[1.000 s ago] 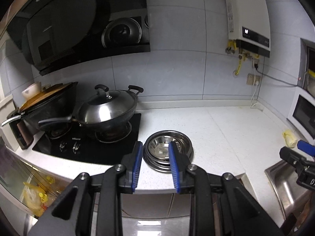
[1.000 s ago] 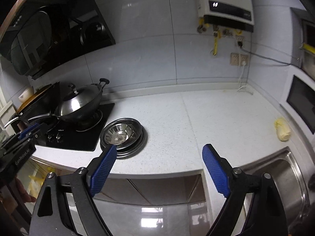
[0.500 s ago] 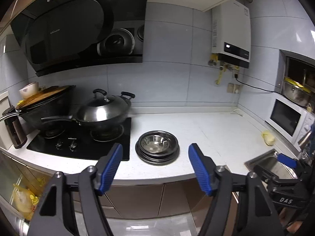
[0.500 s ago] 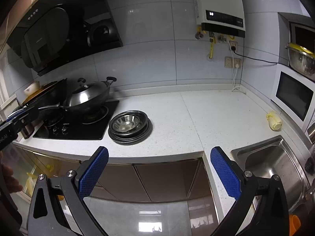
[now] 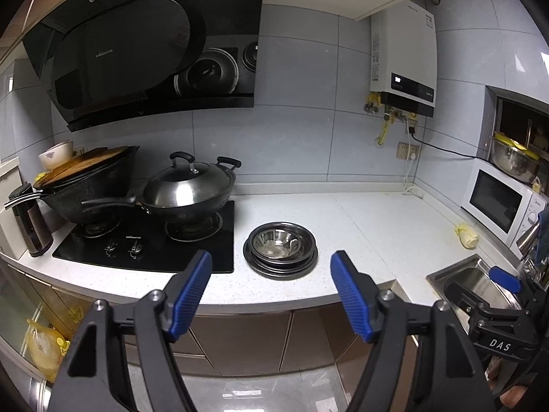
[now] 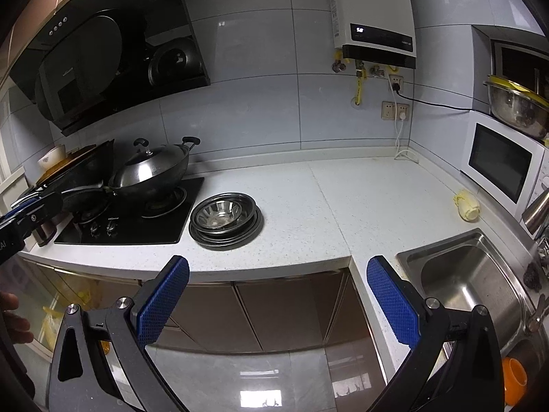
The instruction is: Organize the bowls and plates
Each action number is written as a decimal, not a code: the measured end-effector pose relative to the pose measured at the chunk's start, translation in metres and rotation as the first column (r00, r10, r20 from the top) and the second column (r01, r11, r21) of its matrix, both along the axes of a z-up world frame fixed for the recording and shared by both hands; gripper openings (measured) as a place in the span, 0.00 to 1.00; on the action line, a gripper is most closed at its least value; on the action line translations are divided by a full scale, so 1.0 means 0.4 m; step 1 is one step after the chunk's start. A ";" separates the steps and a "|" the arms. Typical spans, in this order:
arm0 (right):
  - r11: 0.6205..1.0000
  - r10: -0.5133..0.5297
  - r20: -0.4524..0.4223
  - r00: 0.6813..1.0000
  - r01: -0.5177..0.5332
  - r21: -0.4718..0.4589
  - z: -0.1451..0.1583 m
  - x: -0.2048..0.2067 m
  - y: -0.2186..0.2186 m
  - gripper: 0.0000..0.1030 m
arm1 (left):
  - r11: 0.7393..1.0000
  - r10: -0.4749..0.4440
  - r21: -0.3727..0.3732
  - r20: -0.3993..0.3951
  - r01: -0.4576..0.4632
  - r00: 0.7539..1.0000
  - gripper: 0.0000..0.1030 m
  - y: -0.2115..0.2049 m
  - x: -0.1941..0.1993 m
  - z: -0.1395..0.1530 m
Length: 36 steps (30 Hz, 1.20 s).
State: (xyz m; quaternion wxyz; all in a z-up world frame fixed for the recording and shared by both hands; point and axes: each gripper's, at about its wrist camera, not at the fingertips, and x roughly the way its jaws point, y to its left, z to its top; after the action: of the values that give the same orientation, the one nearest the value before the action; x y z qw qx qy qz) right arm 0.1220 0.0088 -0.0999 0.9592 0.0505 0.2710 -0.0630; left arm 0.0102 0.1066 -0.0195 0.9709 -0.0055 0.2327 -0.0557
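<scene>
A stack of steel plates with a steel bowl point(image 5: 279, 243) nested on top sits on the white counter point(image 5: 360, 226) just right of the hob; it also shows in the right wrist view point(image 6: 224, 218). My left gripper point(image 5: 271, 285) is open and empty, held back from the counter's front edge, in line with the stack. My right gripper point(image 6: 278, 295) is open and empty, held back off the counter edge, right of the stack. The right gripper also shows at the lower right of the left wrist view point(image 5: 504, 283).
A black hob point(image 5: 147, 240) carries a lidded wok point(image 5: 187, 190) and a second dark pan point(image 5: 85, 185). A steel sink point(image 6: 463, 274) lies at the right. A microwave point(image 6: 501, 158), a yellow cloth point(image 6: 466, 204) and a wall heater point(image 6: 374, 17) are also here.
Both grippers have pulled back and up from the counter. The left gripper's jaws, narrow over the stack a second ago, have opened wide. The stack has not moved.
</scene>
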 end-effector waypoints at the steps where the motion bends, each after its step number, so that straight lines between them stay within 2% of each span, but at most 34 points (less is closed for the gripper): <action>1: 1.000 -0.003 0.001 1.000 0.003 -0.002 0.001 -0.003 0.000 0.99 | 1.000 0.004 0.000 0.002 -0.004 1.000 0.69 0.003 -0.001 0.001; 17: 1.000 -0.012 -0.008 1.000 0.011 -0.025 0.011 -0.011 0.008 0.99 | 0.998 0.037 0.043 0.011 -0.038 0.999 0.69 0.001 0.000 0.006; 23: 0.999 -0.026 -0.015 1.000 0.026 -0.028 0.007 -0.012 -0.011 0.99 | 0.999 0.034 -0.007 0.037 -0.034 0.999 0.69 0.023 0.015 0.005; 24: 0.999 -0.028 -0.015 1.000 0.027 -0.027 0.007 -0.012 -0.014 0.99 | 0.999 0.042 -0.002 0.040 -0.042 0.998 0.69 0.023 0.019 0.007; 28: 0.999 -0.033 -0.014 0.999 0.032 -0.043 0.007 -0.013 -0.021 0.99 | 0.987 0.115 0.110 0.011 -0.116 0.993 0.69 0.001 0.039 0.000; 30: 0.998 -0.035 -0.010 0.999 0.034 -0.052 0.009 -0.013 -0.021 0.99 | 0.981 0.133 0.140 0.006 -0.132 0.991 0.69 -0.007 0.042 -0.007; 36: 0.996 -0.029 -0.003 1.000 0.029 -0.080 0.013 -0.010 -0.022 0.99 | 0.990 0.104 0.097 -0.034 -0.100 0.994 0.69 -0.006 0.053 -0.009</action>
State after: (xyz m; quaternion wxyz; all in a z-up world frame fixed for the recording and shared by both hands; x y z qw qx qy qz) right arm 0.1180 -0.0001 -0.0948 0.9588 0.0158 0.2695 -0.0879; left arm 0.0316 0.1042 -0.0233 0.9670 0.0276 0.2533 0.0054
